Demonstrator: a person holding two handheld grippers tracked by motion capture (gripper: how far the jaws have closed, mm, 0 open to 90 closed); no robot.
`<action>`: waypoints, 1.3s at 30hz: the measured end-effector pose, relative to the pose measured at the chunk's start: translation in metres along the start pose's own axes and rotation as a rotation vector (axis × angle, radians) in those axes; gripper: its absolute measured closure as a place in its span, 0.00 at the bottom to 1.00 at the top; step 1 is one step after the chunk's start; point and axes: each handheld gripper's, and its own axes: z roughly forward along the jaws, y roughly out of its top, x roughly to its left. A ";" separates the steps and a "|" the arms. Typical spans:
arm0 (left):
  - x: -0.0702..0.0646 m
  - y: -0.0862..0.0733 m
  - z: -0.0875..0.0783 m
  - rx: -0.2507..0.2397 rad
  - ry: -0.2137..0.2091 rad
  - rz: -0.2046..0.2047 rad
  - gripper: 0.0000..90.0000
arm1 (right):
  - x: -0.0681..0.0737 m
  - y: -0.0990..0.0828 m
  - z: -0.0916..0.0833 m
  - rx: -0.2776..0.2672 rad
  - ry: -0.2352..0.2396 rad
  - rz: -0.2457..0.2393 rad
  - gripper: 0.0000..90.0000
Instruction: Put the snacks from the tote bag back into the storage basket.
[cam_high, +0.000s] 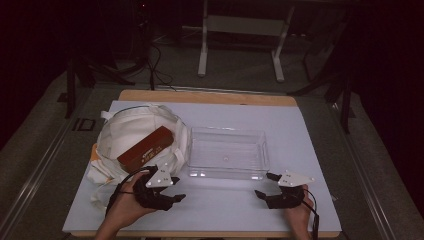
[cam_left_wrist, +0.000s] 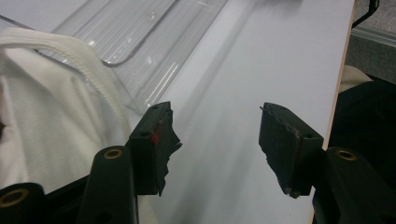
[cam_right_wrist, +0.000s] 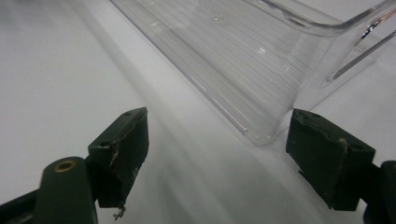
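The surface (cam_high: 300, 150) wore a pale bluish-white cover, with a light wood edge showing along its far side. The cloth bag (cam_high: 125, 130) was off-white, its hem ribbed. On it lay a reddish-brown box (cam_high: 146, 146) bearing small pale lettering. The tray (cam_high: 227, 152) was clear and colourless, its walls finely ridged. The left tool (cam_high: 172, 190) and the right tool (cam_high: 265, 186) were black, each topped with a grey plate; brass-coloured rings marked their jaws.

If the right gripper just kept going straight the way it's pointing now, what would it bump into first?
Most likely the near corner of the clear plastic tray, which sits just ahead of the right gripper and a little to one side. Nothing lies between them, though the exact depth is unclear.
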 end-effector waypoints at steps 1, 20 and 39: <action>0.000 0.000 -0.001 -0.002 0.001 0.001 0.50 | 0.000 0.000 0.000 0.000 0.000 0.000 0.24; 0.017 -0.001 -0.025 -0.020 0.029 -0.011 0.50 | 0.001 0.000 0.000 -0.001 -0.001 0.000 0.24; 0.029 -0.002 -0.042 0.012 0.052 0.017 0.53 | 0.001 0.000 0.000 -0.001 -0.004 -0.002 0.24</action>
